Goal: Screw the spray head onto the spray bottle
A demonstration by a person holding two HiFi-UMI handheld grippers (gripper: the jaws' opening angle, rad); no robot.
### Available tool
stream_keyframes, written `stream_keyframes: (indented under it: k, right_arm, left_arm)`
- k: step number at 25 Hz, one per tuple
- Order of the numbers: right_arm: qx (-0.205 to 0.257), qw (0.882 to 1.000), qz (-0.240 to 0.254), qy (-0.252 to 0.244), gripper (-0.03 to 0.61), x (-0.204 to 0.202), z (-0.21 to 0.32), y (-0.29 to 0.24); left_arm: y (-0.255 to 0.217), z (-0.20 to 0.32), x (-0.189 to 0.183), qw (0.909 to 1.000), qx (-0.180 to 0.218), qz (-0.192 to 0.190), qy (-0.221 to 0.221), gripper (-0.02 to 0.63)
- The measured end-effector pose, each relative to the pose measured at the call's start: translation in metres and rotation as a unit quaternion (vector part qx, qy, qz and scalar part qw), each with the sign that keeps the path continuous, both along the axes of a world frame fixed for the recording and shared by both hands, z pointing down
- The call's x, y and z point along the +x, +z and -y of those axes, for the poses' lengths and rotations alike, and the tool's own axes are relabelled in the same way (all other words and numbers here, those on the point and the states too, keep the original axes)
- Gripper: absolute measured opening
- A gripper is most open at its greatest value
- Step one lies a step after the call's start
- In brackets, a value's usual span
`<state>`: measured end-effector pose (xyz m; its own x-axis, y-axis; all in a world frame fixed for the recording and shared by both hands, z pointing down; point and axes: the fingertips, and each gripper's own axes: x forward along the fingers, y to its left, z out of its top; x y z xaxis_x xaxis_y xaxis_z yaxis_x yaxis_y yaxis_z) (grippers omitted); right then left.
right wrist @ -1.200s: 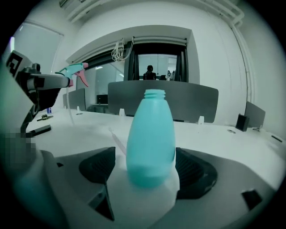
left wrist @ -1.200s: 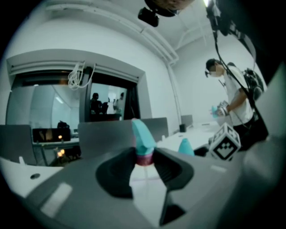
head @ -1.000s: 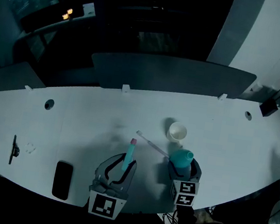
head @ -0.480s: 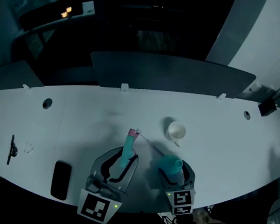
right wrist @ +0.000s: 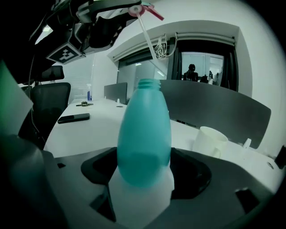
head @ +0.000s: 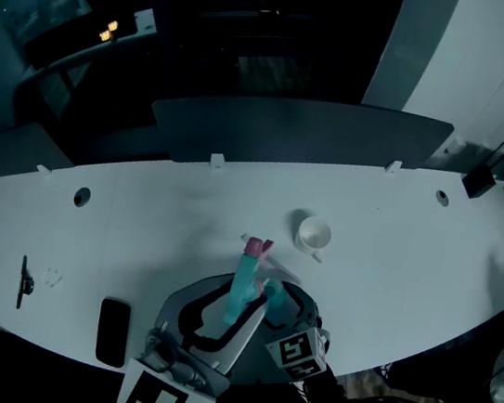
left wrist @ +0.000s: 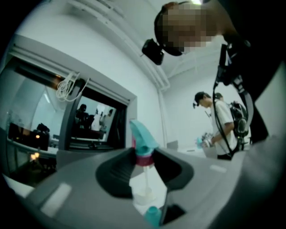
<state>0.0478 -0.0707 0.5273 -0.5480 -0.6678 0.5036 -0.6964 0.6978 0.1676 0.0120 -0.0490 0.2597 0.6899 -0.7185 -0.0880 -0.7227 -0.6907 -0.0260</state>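
Spray head (left wrist: pixel 142 144): teal with a pink collar, upright and raised clear of the table. I see it just above the bottle's neck.
Dip tube (right wrist: pixel 148 35): thin and clear. It slants down from the collar toward the open neck; I cannot tell whether its tip is inside.
Spray bottle (right wrist: pixel 144 134): teal above a pale lower part, uncapped, standing upright just right of the spray head in the head view.
Left gripper (head: pixel 235 302): clenched on the spray head, with the jaws pressing on the collar from both sides.
Right gripper (right wrist: pixel 144 172): grasping the spray bottle by its lower body, with a jaw against each side.
Table (head: pixel 155 219): white and curved. Both grippers hang over its near edge.
Mug (head: pixel 314 236): white, upright on the table beyond the grippers and apart from them.
Phone (head: pixel 114 324): dark, lying flat near the front edge, left of the left gripper.
Person (left wrist: pixel 223 127): stands in the background of the left gripper view.
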Motion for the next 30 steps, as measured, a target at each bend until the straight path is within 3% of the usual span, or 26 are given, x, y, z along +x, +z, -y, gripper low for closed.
stream_keyframes:
  k: [10,22,30]
  right_arm:
    - [-0.018,1.0,-0.011,0.002,0.377,0.0,0.001,0.011]
    - [-0.018,1.0,0.013,0.006,0.377,0.001,0.001,0.019]
    - [-0.007,1.0,0.024,0.006,0.377,0.002,0.003,0.015]
  left_arm:
    - [0.022,-0.002,0.006,0.9989,-0.039,0.015,0.021,0.132]
    - [0.117,0.02,0.046,0.9902,-0.064,0.124,0.007,0.132]
    - [0.147,0.024,0.052,0.9875,-0.078,0.137,0.004,0.132]
